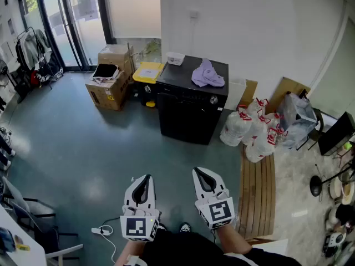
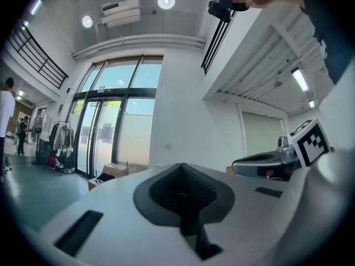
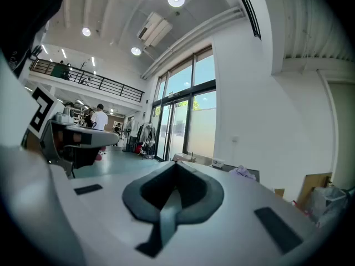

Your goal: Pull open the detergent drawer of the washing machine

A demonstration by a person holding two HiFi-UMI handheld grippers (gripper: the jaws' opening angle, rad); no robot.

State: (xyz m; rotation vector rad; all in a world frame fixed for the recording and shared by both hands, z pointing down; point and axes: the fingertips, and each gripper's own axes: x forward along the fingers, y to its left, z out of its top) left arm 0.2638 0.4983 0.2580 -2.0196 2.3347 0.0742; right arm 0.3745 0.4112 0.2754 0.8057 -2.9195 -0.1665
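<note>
The black washing machine (image 1: 188, 112) stands against the far white wall, a few steps ahead of me. A lavender cloth (image 1: 207, 74) and a small white box (image 1: 176, 58) lie on its top, and a round knob (image 1: 213, 100) sits at the upper right of its front. I cannot make out the detergent drawer from here. My left gripper (image 1: 145, 178) (image 2: 180, 167) and right gripper (image 1: 201, 172) (image 3: 176, 164) are held level side by side over the floor, well short of the machine. Both are shut and hold nothing. The cloth (image 3: 242, 172) shows just past the right gripper.
Cardboard boxes (image 1: 111, 85) and a yellow bin (image 1: 148, 73) stand left of the machine. White tied bags (image 1: 252, 131) lie to its right, by a slatted wooden bench (image 1: 257, 190). A power strip and cord (image 1: 101, 231) lie on the floor at lower left. A clothes rack (image 1: 30, 54) stands far left.
</note>
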